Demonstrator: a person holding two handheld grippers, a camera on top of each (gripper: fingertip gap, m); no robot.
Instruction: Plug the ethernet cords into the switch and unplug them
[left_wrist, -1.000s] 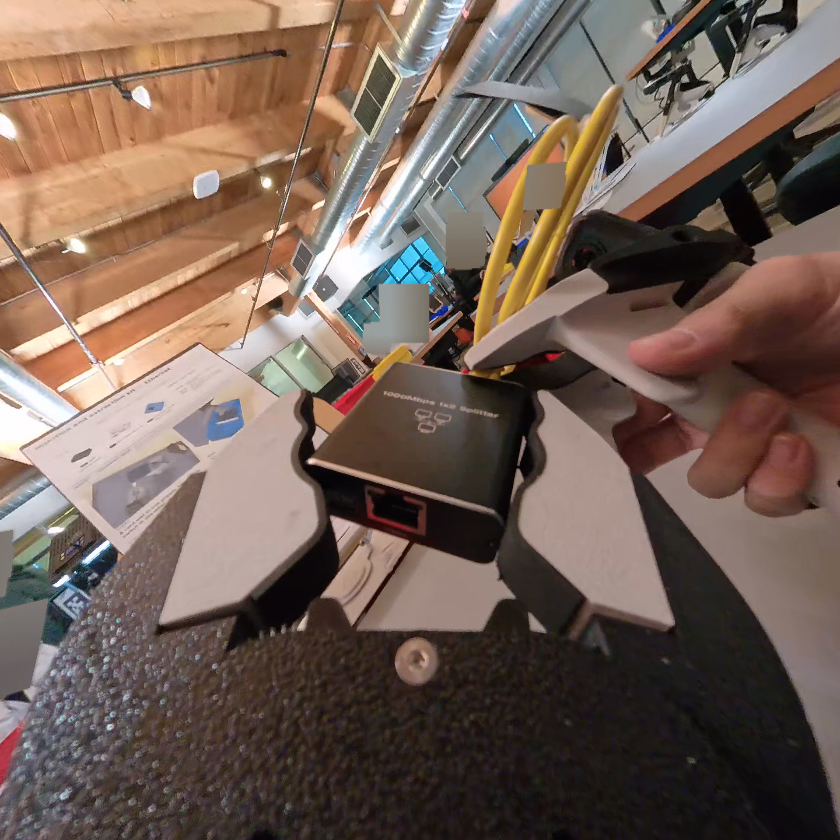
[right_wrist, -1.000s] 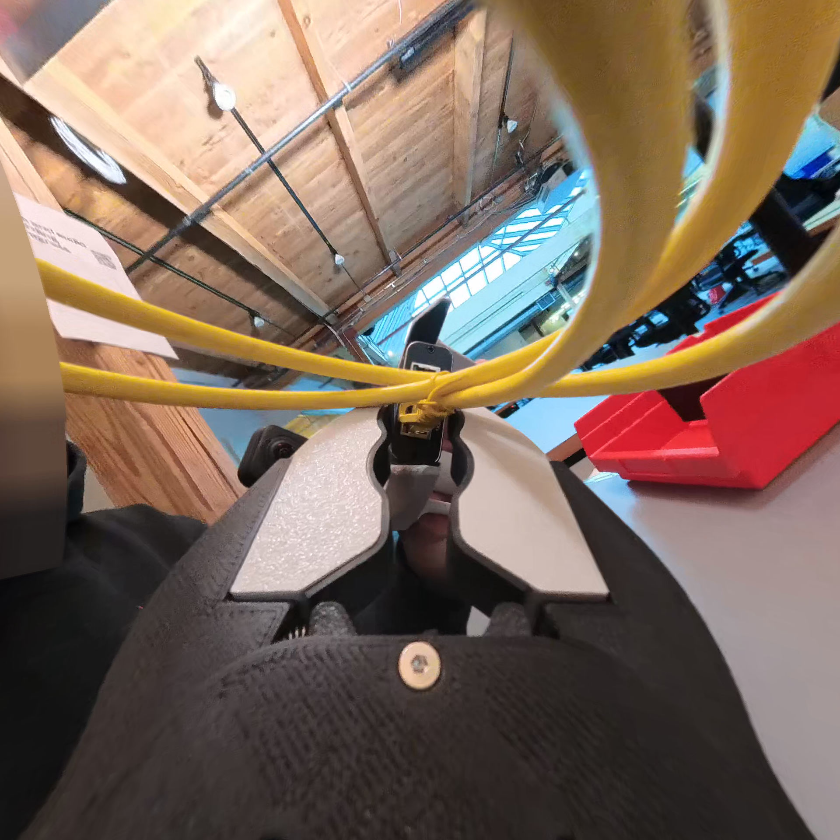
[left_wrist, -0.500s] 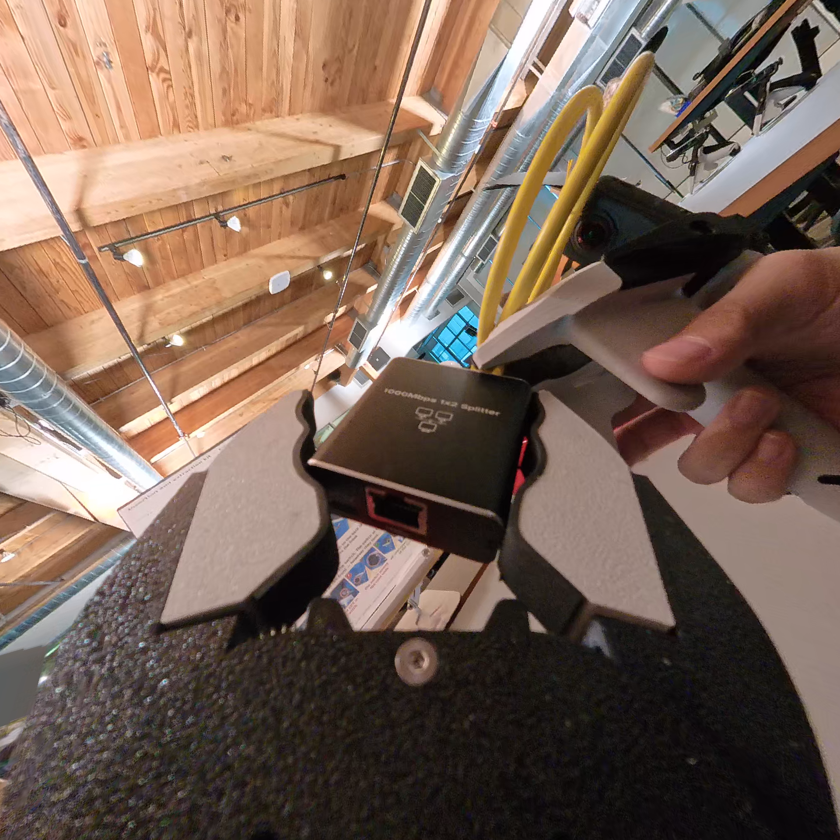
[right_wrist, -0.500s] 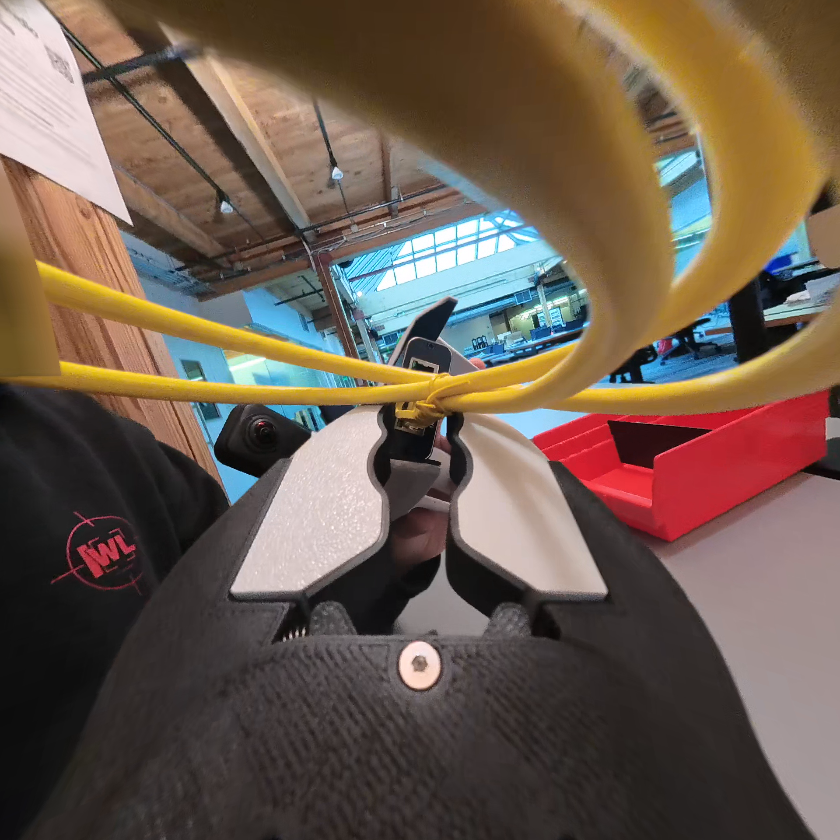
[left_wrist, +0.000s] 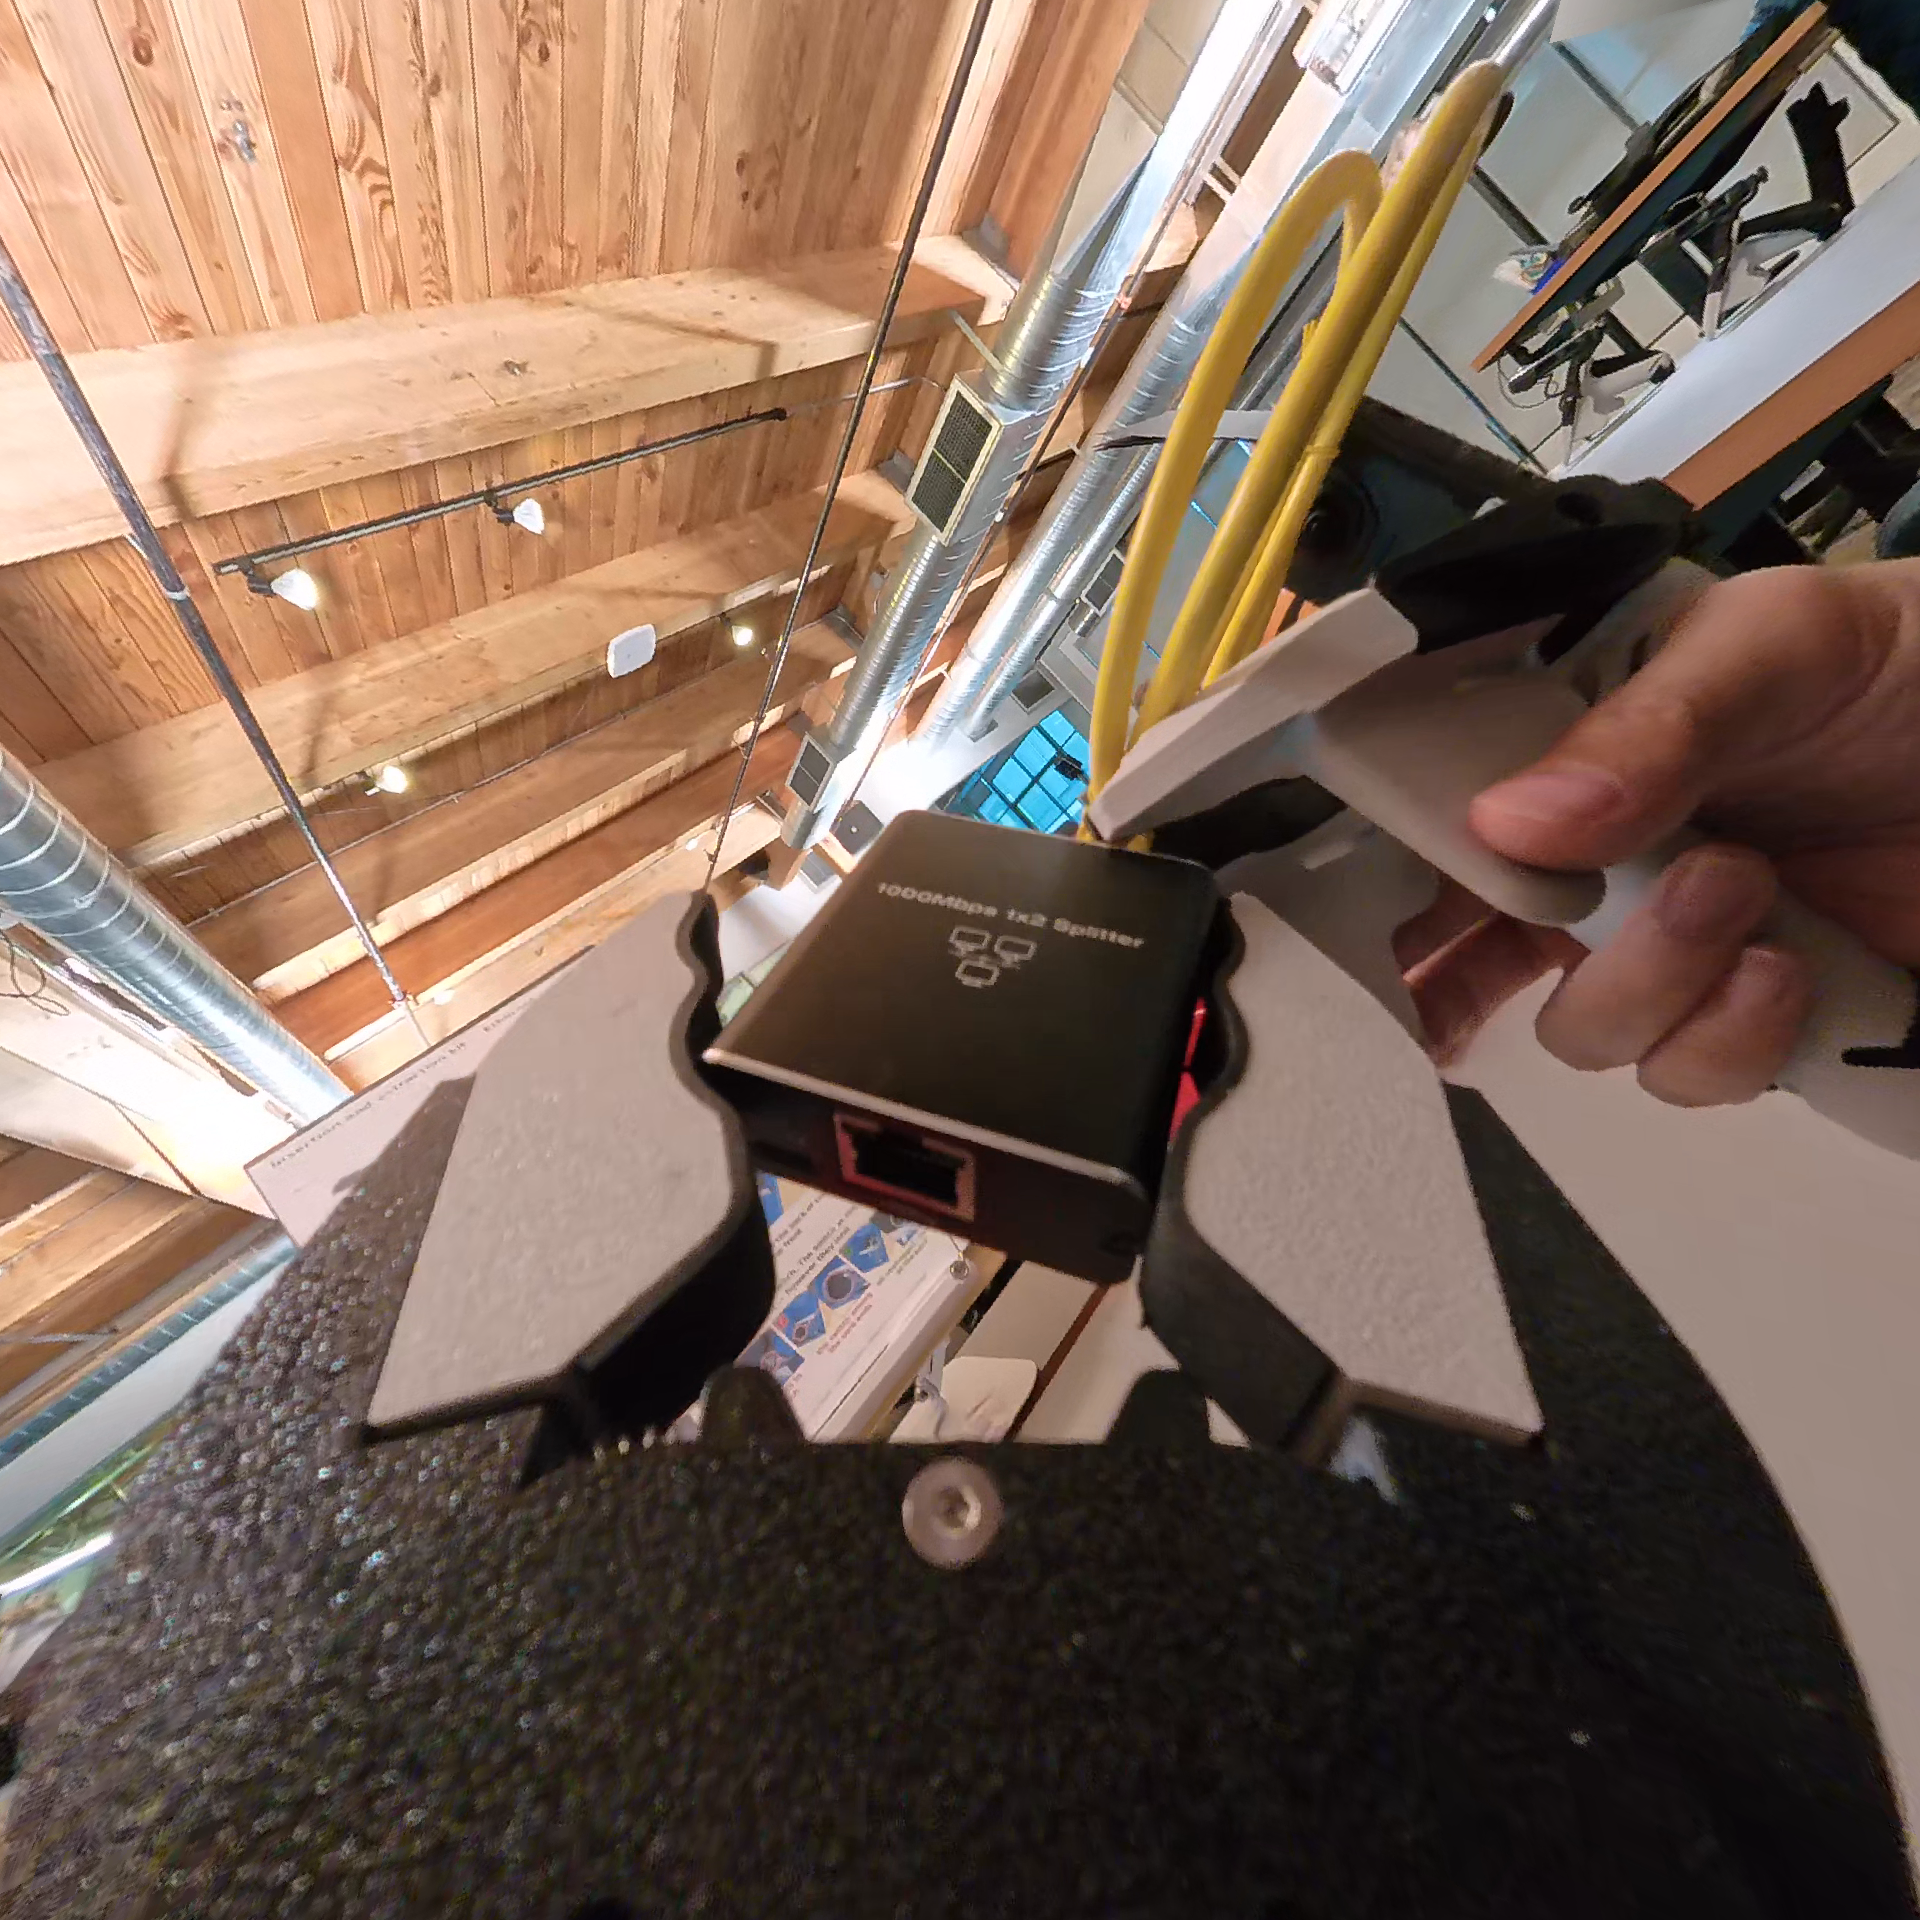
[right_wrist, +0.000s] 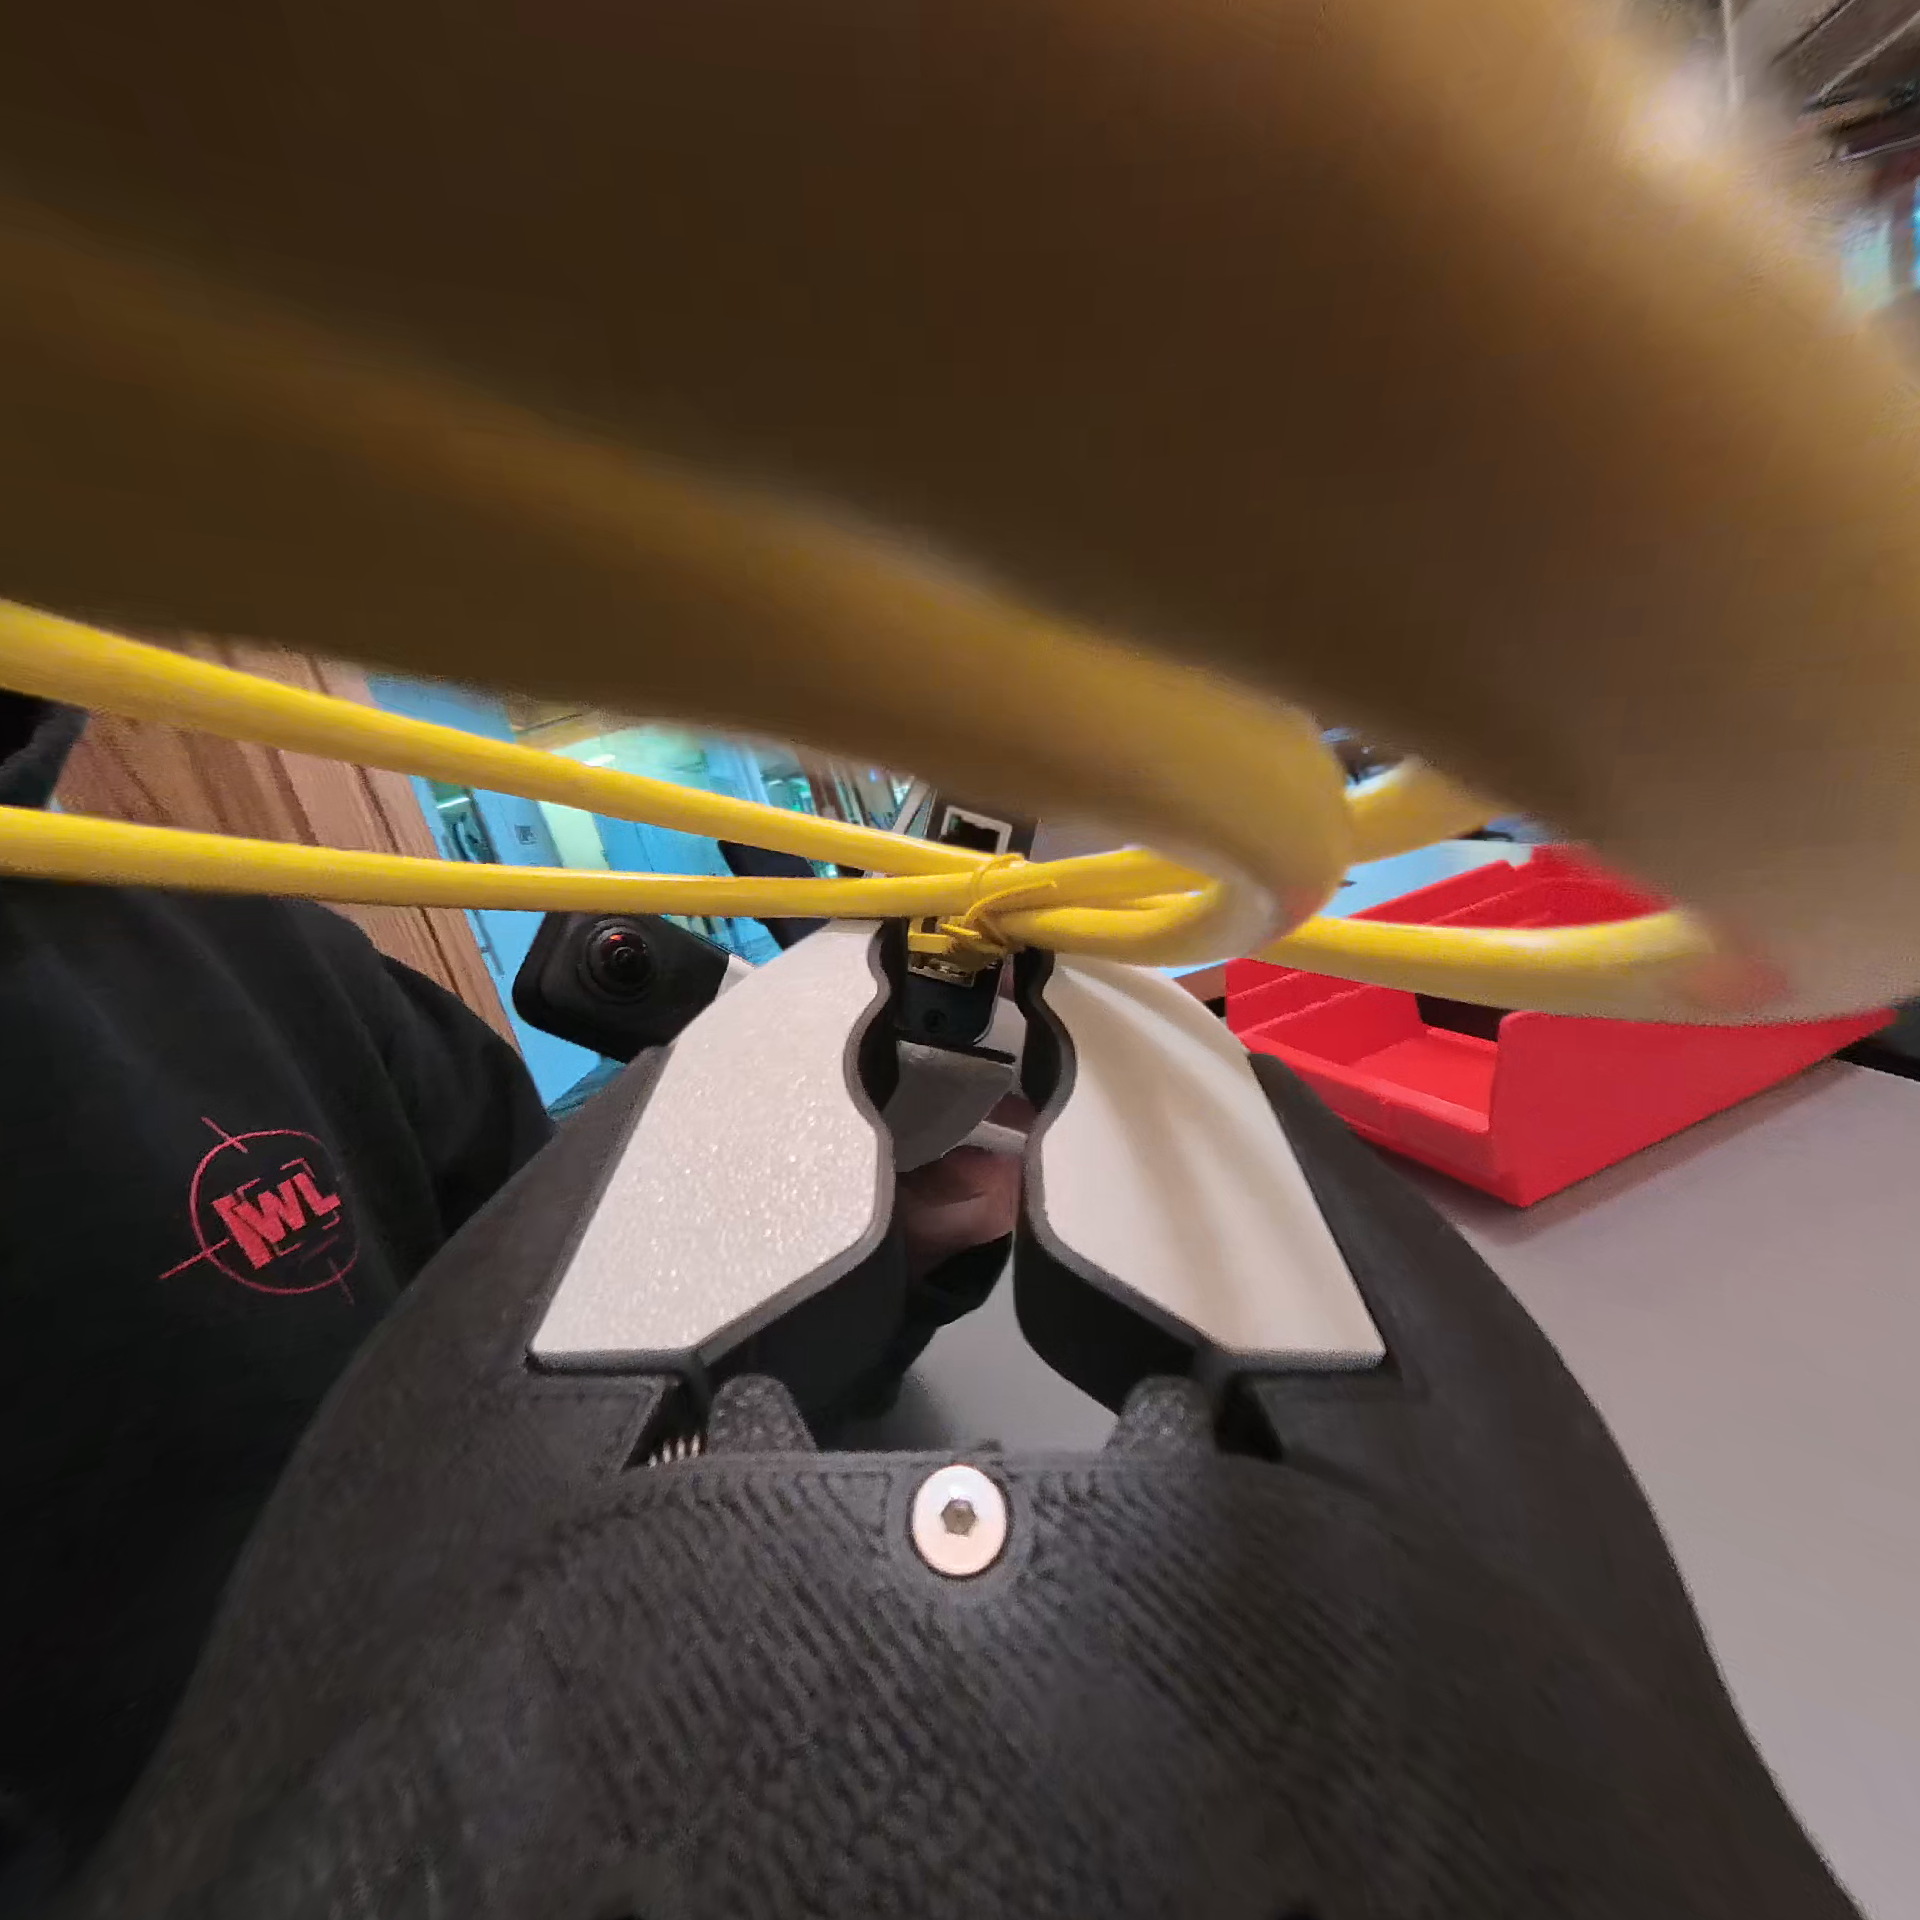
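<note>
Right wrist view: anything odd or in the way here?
Yes. A loop of the yellow ethernet cord hangs right against the lens, a blurred mass hiding the upper half. The cord is bundled with a tie at the right gripper, whose jaws grip the plug at the switch.

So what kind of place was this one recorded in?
Probably an open workshop or lab-style office: exposed timber ceiling with metal ducts, long work tables, and a red parts bin.

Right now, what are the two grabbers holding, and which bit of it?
The left gripper clamps the black switch by its two long sides. The right gripper pinches the yellow cord's plug end, right at the switch's far end.
</note>
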